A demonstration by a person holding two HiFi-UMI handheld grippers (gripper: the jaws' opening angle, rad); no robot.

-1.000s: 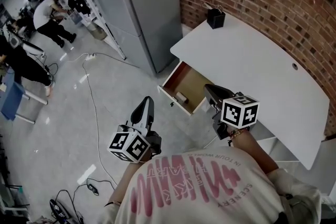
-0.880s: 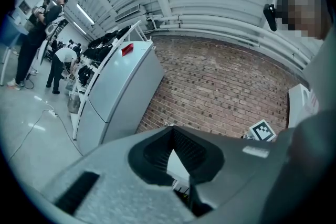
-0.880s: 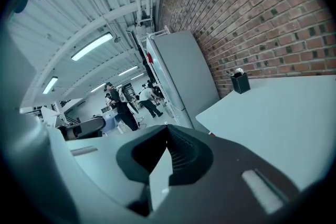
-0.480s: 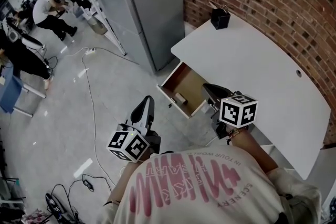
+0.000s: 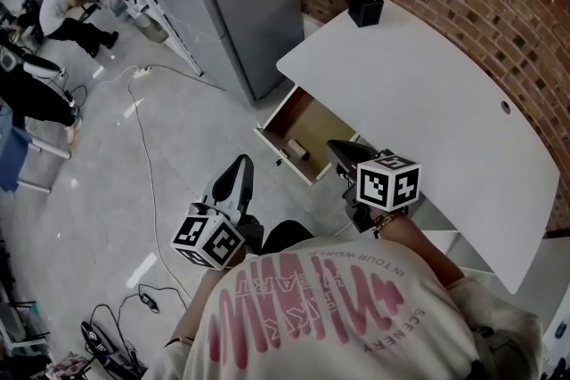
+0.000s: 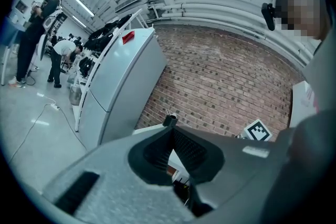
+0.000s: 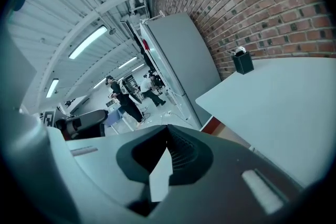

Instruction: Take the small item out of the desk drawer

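Has edged right gripper (image 5: 332,146) slightly nearer the open drawer (image 5: 272,142) jutting from the desk's (image 5: 427,102) near edge, jaws pressed together on nothing, likewise left gripper (image 5: 244,162), leaving item (image 5: 297,149) untouched by the drawer's front wall, so probably needs opening, then reaching in.

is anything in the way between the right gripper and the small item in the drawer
Nothing visible does. The drawer is open, the small item lies uncovered in it, and the shut right gripper hangs near it.
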